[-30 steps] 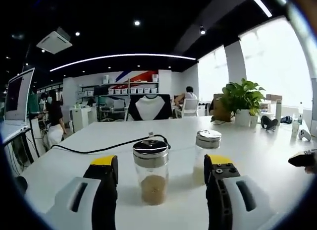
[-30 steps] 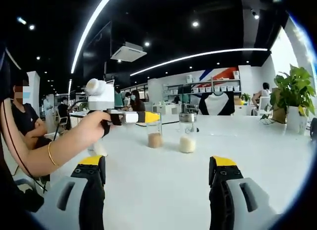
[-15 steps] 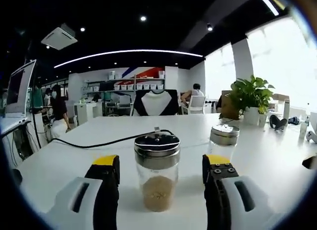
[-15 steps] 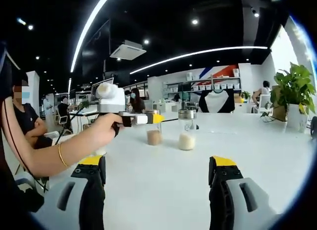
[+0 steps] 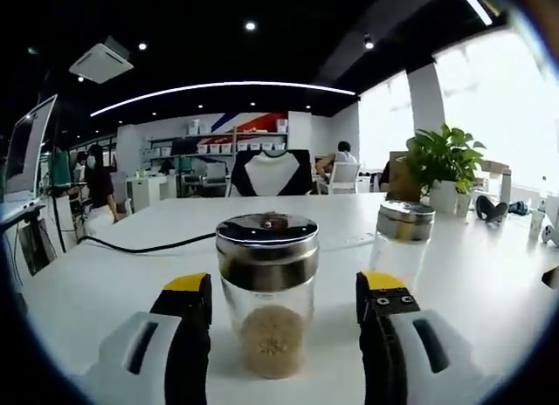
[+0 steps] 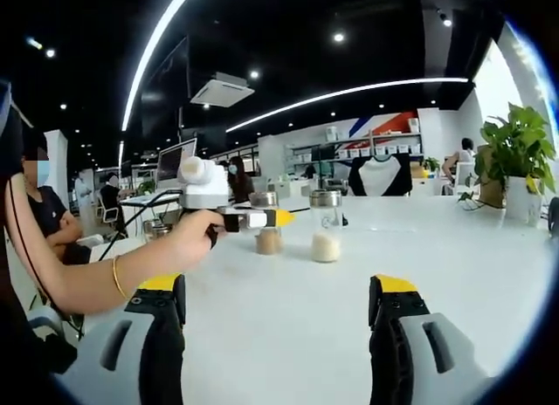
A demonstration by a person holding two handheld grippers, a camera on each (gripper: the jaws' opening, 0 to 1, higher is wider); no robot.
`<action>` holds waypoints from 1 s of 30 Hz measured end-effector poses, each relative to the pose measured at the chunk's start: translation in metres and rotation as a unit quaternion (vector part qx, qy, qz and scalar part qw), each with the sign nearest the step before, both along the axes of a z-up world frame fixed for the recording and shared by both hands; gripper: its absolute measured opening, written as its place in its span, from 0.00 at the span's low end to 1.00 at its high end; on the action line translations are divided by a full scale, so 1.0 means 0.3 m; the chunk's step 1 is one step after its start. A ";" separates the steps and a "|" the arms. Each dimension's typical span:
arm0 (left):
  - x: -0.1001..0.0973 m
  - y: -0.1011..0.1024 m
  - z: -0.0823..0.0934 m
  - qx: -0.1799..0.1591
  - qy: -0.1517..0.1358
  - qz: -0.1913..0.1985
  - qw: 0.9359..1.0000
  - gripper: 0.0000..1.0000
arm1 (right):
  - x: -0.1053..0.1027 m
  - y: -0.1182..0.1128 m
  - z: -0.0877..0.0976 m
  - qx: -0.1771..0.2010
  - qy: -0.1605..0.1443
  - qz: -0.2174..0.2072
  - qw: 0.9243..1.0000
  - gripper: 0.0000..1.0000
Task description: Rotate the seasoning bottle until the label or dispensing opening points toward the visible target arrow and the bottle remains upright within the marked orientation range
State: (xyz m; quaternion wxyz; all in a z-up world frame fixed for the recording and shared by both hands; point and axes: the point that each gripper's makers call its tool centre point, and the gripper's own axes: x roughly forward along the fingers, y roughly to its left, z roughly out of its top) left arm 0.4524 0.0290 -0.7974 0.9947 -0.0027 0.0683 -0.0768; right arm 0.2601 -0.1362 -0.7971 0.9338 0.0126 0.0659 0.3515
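1. My left gripper (image 5: 272,313) is spread wide, its yellow-tipped jaws standing either side of the seasoning bottle (image 5: 266,291) without touching the glass. The bottle sits upright on the white table (image 5: 113,274), right between my jaws, with brown granules in its lower part and a steel cap on top.
2. A second bottle (image 5: 403,239), holding white grains, stands just beyond my right-hand jaw, a little further off.
3. My right gripper (image 6: 275,313) hangs open over bare table, well back from both bottles, which it sees ahead beside my own left hand (image 6: 188,239) holding the other tool.
4. Progress, as I judge it: I am lined up for the grasp, nothing more. No closing and no turning has happened.
5. I can make out no label, pour opening or target arrow, so I cannot tell how far the bottle must turn.
6. Left to do: close on the glass, twist, keep it upright.
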 end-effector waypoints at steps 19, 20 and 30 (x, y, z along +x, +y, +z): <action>0.067 0.026 0.018 -0.040 -0.017 0.040 0.998 0.61 | 0.040 -0.030 -0.021 0.005 0.012 -0.011 1.000 0.88; 0.070 0.028 0.014 -0.043 -0.016 0.043 0.998 0.60 | 0.042 -0.031 -0.022 0.005 0.012 -0.011 1.000 0.88; 0.072 0.038 -0.008 -0.032 -0.013 0.044 0.998 0.50 | 0.051 -0.023 -0.042 0.004 0.020 -0.009 1.000 0.87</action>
